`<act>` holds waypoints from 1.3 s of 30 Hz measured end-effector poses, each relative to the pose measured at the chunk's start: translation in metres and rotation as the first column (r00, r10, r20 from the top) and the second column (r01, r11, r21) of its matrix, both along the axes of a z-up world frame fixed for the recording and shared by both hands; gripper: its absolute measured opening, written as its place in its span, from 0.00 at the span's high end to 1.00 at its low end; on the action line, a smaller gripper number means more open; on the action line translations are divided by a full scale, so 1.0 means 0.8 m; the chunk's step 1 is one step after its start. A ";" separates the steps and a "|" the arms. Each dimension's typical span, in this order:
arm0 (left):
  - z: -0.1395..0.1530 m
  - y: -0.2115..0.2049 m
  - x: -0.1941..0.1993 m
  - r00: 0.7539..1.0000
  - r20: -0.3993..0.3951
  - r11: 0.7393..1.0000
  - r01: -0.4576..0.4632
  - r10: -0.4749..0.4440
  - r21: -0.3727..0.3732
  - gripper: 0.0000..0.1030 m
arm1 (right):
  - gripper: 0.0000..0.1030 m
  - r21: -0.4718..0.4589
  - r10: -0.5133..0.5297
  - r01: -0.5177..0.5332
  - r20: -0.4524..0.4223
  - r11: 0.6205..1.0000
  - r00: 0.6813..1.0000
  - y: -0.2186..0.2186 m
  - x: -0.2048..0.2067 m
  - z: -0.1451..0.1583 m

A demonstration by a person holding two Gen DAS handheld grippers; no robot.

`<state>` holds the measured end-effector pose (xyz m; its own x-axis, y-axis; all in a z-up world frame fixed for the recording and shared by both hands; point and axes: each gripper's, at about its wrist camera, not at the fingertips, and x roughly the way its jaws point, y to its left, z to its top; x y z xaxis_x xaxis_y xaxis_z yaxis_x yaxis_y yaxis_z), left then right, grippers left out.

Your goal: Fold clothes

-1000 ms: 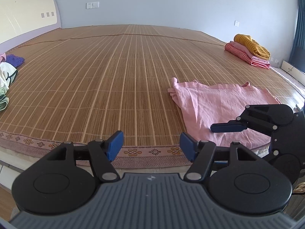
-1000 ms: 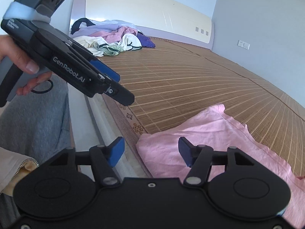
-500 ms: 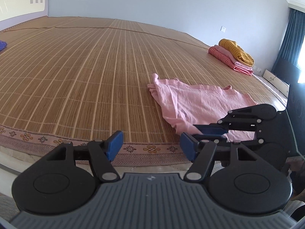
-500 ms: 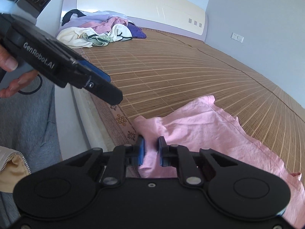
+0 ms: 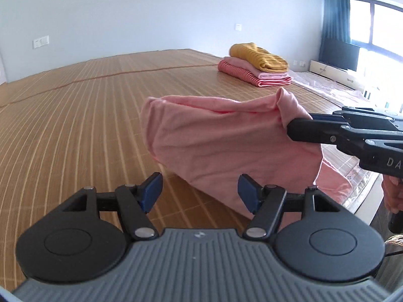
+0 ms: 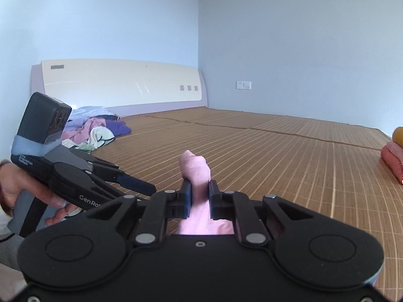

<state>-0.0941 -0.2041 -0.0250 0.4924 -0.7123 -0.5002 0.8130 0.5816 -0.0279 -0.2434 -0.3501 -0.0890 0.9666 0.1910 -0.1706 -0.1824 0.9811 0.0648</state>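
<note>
Grip change: your right hand-held gripper (image 6: 199,193) has just been closing and is now clamped on a bunched corner of the pink garment (image 5: 226,138), cloth squeezed between the pads. A second ago that garment lay flat at the near edge of the bed (image 5: 75,115); now the pinched corner is raised and the fabric hangs from it as a loose drape, lower part trailing onto the mat near the bed edge.

Left hand-held gripper (image 5: 199,192) has jaws apart, nothing between them, sitting just in front of the hanging cloth.

My read: pickup is done, folding proper hasn't started. You probably need a second corner in the left before you can spread it.

Orientation: in the left wrist view the top edge, its long axis as held, runs roughly level from the right grip across to a free corner at the left. Which end is the neck or hem, can't tell.
</note>
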 end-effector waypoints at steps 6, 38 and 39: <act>-0.010 -0.074 -0.022 0.992 -0.026 0.993 0.121 -0.120 0.010 0.30 | 0.86 0.150 -0.188 0.192 -0.044 0.970 0.981 -0.078 -0.056 -0.029; -0.060 -0.093 -0.058 0.973 -0.144 0.976 0.193 -0.178 0.102 0.29 | 0.44 0.188 -0.147 0.183 -0.191 0.965 0.971 -0.140 -0.065 -0.061; -0.062 -0.093 -0.059 0.973 -0.147 0.976 0.193 -0.178 0.102 0.25 | 0.43 0.179 -0.133 0.168 -0.193 0.969 0.972 -0.143 -0.054 -0.059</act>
